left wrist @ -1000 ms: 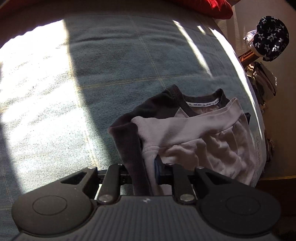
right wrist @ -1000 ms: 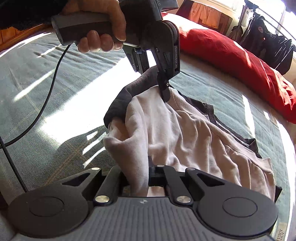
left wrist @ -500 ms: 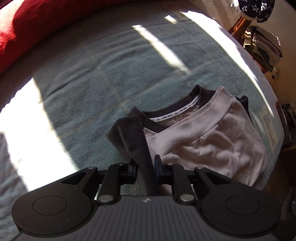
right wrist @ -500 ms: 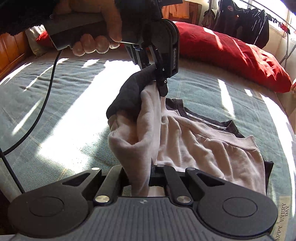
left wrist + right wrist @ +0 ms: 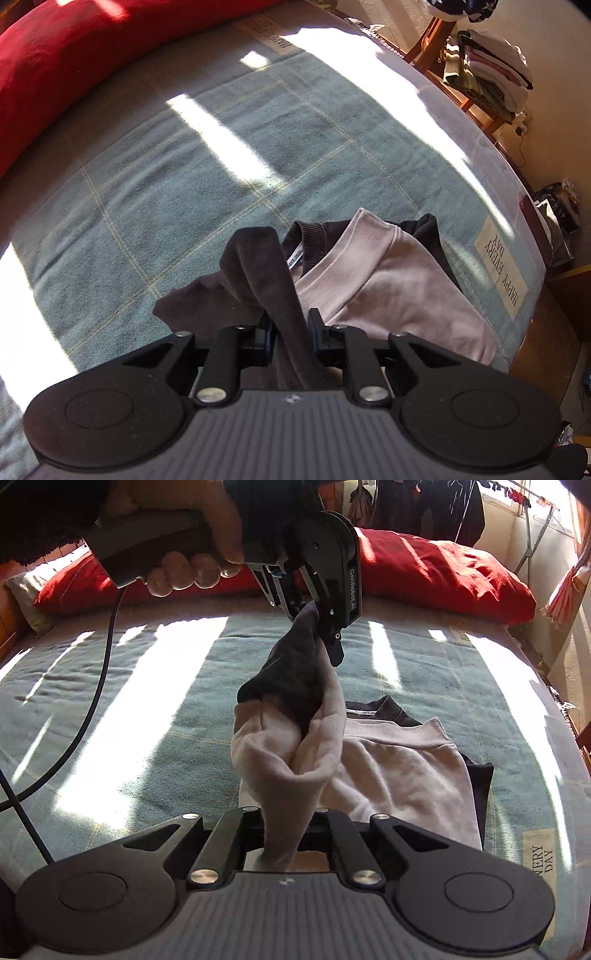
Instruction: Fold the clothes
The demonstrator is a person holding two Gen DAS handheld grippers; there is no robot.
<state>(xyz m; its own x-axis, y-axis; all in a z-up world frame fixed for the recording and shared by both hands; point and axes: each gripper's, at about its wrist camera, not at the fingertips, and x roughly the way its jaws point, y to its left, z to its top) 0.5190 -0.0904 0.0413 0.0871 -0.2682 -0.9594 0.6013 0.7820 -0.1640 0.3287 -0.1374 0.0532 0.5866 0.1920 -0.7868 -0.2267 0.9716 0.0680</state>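
Left wrist view: my left gripper (image 5: 290, 330) pinches a dark strip of the sweatshirt (image 5: 391, 280), whose pale folded body lies lower right of centre on the green blanket (image 5: 184, 177).

Right wrist view: my right gripper (image 5: 286, 825) is clamped on a pale bunch of the same cloth at bottom centre; the left one (image 5: 314, 626), top centre, grips the dark end. I judge it soft, light and floppy, best held at hems or cuffs

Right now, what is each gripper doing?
Left gripper: closed on the dark part of the sweatshirt.
Right gripper: closed on its pale pink part.
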